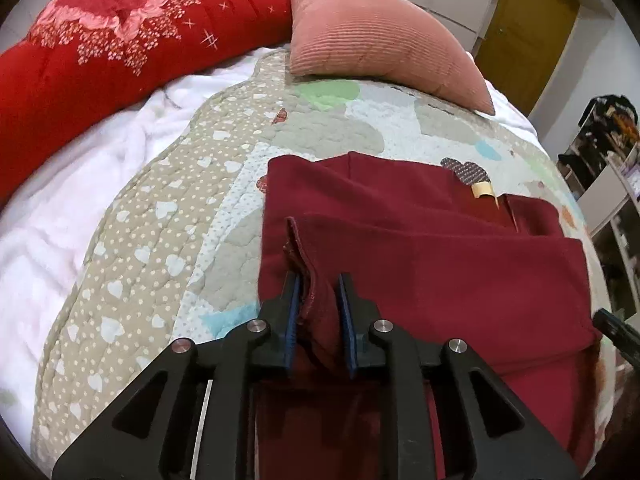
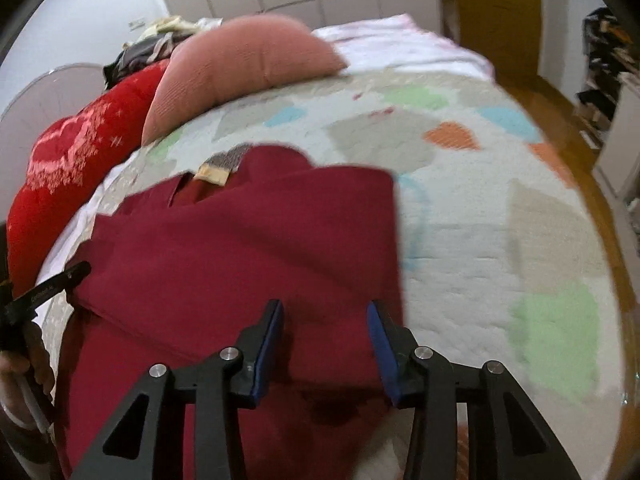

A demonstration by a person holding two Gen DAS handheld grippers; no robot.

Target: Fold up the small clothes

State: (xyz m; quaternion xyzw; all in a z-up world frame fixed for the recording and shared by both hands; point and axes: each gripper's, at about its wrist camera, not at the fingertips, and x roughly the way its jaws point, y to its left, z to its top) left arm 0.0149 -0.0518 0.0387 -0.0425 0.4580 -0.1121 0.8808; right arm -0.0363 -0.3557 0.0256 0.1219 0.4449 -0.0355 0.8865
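Observation:
A dark red garment lies partly folded on the patterned quilt, a tan label at its far edge. My left gripper is shut on a bunched hem of the garment near its left edge, cloth pinched between the blue pads. In the right wrist view the same garment spreads in front of my right gripper, whose jaws stand apart over the cloth's right part with nothing clamped. The left gripper's black tip shows at the far left.
A pink cushion and a red floral duvet lie at the head of the bed. A white blanket lies left of the quilt. A yellow door, shelves and wooden floor are to the right.

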